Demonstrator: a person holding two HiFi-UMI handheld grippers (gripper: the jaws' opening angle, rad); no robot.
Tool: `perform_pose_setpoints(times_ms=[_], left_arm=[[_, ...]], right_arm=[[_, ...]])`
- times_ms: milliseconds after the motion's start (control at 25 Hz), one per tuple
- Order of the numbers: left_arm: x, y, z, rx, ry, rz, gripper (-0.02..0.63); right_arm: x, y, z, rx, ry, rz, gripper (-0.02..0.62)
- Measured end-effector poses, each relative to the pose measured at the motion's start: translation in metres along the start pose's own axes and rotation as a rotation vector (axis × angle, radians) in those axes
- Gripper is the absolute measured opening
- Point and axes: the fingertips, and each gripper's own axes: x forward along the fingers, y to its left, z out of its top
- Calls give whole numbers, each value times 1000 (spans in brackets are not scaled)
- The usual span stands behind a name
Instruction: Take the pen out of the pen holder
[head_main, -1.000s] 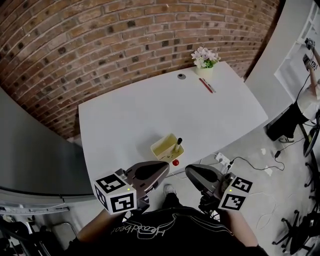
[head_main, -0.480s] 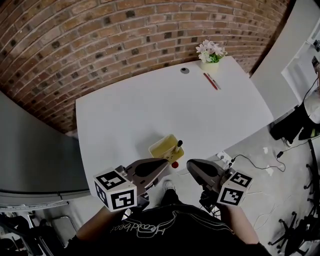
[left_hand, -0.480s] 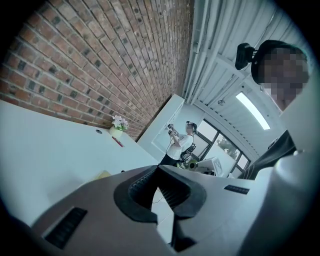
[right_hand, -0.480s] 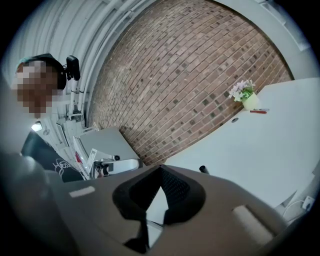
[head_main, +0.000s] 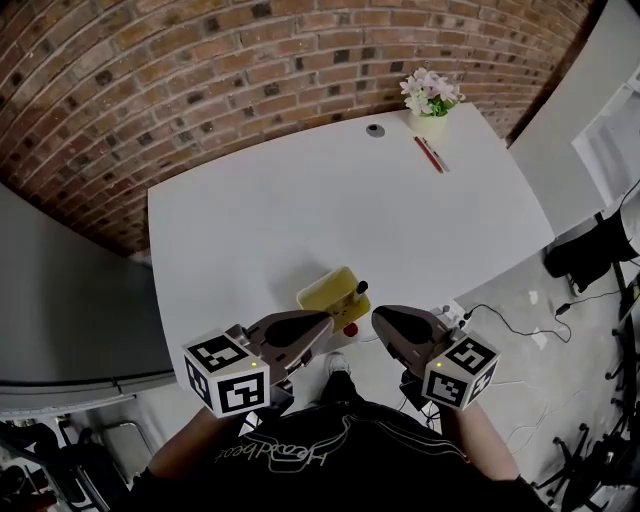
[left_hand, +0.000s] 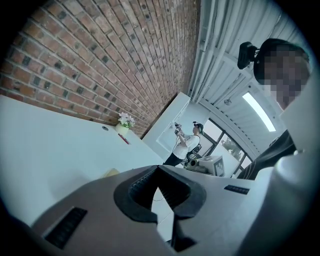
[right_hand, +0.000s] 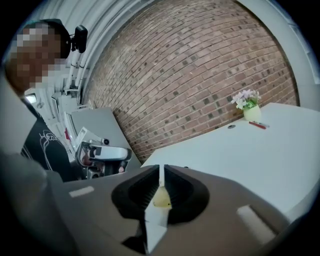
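- The pen (head_main: 357, 293) is standing upright in the yellow pen holder (head_main: 327, 293), dark cap poking above the rim at the holder's right side.
- The pen holder is sitting at the near edge of the white table (head_main: 300, 210), right in front of the person.
- A small red ball (head_main: 350, 329) is lying just beside the holder, on its near side at the table's lip.
- The left gripper (head_main: 326, 321) is hovering near the holder, below and left of it, jaws pressed together on nothing.
- The right gripper (head_main: 377, 317) is hanging just right of the holder, jaws drawn in to a thin slit with nothing clamped; the yellow holder is showing through that slit.
- Well beyond the holder, at the far right corner of the table, a pot of pale flowers (head_main: 431, 98) is standing, with a red pen (head_main: 428, 155) and a small round grey disc (head_main: 375, 130) lying near it.
- A curved brick wall (head_main: 200, 70) is running behind the table's far edge.
- Left of the holder, off the table, a grey cabinet (head_main: 70, 300) is standing.
- Right of the holder, cables (head_main: 510, 325) are trailing across the floor.
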Motion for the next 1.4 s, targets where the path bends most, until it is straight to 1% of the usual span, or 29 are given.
perform_pose_setpoints(times_ms=[40, 120, 160, 280, 320, 480, 560, 1000, 1120, 1400], left_arm=[[-1, 2, 0, -3, 0, 5, 2], [-1, 7, 0, -9, -1, 14, 2], [-1, 8, 0, -13, -2, 17, 2], [-4, 15, 1, -23, -4, 29, 2], [-4, 17, 1, -26, -5, 33, 3], [-6, 25, 1, -39, -8, 49, 2], [-6, 28, 1, -46, -6, 57, 3], [-13, 43, -2, -75, -10, 77, 2], [-17, 46, -2, -83, -14, 83, 2], [-24, 52, -3, -94, -27, 97, 3]], right_arm=[[3, -2, -1, -2, 7, 0, 42], [8, -9, -4, -5, 18, -6, 50], [10, -12, -5, -7, 22, -14, 71], [17, -22, -7, -12, 33, -37, 83], [20, -24, -9, -20, 38, -45, 97], [30, -39, -17, -88, 74, -96, 98], [34, -45, -21, -90, 87, -108, 98], [56, -56, -32, -117, 108, -123, 98], [60, -57, -36, -110, 114, -122, 98], [64, -60, -37, -113, 90, -126, 95]])
